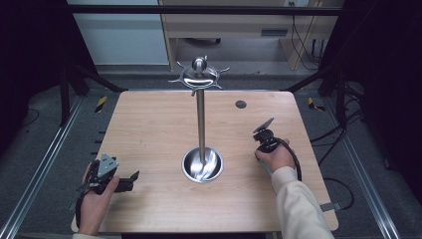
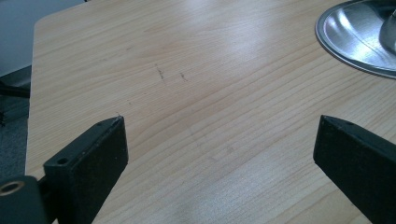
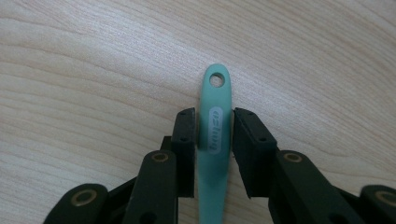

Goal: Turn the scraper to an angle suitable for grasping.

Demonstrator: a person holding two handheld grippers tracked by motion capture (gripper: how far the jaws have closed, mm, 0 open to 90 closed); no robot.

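- The right gripper [image 3: 214,122] points down at the table and its two black jaws sit against the sides of a teal handle [image 3: 214,135]; judging by how snugly they flank it, the grip looks made.
- The handle is flat and slim, with a hanging hole [image 3: 216,80] at its far tip just past the jaw ends. What kind of utensil it belongs to I cannot tell, since the working end is hidden under the gripper.
- In the high view the right gripper [image 1: 263,138] stands on the right part of the table [image 1: 149,129], and a bit of teal peeks out by the right hand [image 1: 275,158]. Whether the utensil lies on the wood or is lifted off it I cannot tell.
- The left gripper [image 1: 134,178] rests near the front left edge, its jaws wide apart with bare wood between them and nothing held.
- The metal stand [image 1: 201,117] rises from its round base [image 1: 202,165] in the middle of the table, between the two grippers; the hooks [image 1: 199,75] at its top carry nothing.
- My reading: the pick-up is done or nearly done. What seems left is to raise the utensil, carry it to the top of the stand and slip the hole over a hook, which has not begun.
- The left gripper may be needed to steady the stand; for now it is well apart from it.
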